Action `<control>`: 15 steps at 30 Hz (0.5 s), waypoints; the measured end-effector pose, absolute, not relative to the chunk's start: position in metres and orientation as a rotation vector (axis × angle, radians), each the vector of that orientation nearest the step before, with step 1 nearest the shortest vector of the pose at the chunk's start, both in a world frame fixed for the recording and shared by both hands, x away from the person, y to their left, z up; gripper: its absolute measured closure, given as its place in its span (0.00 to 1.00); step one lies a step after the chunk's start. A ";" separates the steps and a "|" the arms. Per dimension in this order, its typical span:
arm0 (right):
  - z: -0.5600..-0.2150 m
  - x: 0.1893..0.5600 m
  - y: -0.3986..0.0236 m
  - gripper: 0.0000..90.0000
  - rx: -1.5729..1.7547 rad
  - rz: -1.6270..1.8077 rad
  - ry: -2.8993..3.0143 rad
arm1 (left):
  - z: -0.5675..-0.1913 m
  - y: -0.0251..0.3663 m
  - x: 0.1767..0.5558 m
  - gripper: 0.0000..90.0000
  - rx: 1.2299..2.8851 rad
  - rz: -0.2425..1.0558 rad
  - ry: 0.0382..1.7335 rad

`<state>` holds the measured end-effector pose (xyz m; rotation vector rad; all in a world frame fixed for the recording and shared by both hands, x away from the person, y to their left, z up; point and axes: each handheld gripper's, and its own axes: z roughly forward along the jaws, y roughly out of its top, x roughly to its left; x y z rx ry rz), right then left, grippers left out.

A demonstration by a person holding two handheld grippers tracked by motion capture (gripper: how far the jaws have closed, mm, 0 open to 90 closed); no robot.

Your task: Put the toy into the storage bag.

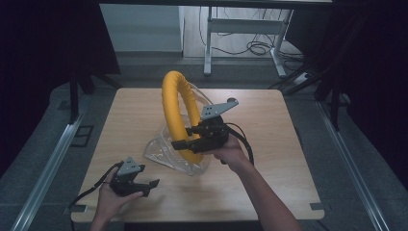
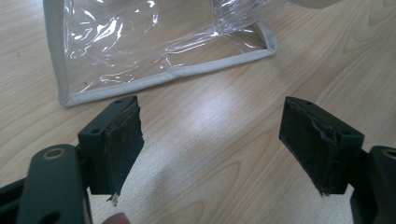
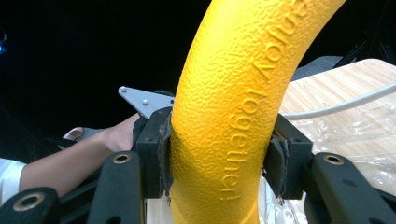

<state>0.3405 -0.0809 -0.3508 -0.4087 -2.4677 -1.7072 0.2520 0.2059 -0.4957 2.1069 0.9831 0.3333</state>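
A yellow foam ring [image 1: 177, 108] stands upright over the middle of the wooden table [image 1: 269, 115], its lower part inside a clear plastic bag [image 1: 166, 155] with grey piping. My right gripper [image 1: 188, 137] is shut on the ring's lower right arc; in the right gripper view both pads press the textured yellow ring [image 3: 229, 116], which carries raised lettering. My left gripper [image 1: 146, 187] rests near the table's front left, open, with nothing between its fingers. The left gripper view has the left gripper [image 2: 210, 140] facing the bag's corner [image 2: 159, 51], a short way off.
The table's front edge lies just under my left hand [image 1: 111, 202]. Bare tabletop stretches to the right of the ring. Beyond the far edge stands a white desk frame [image 1: 240, 29] with cables on the floor. Dark curtains close both sides.
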 end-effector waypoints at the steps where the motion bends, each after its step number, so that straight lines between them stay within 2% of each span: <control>1: -0.353 0.341 -0.081 0.54 -0.410 -1.705 -2.467 | -0.496 0.206 0.252 0.24 2.107 0.335 0.983; 15: -0.373 0.344 -0.080 0.54 -0.420 -1.668 -2.449 | -0.496 0.206 0.252 0.24 2.107 0.333 0.984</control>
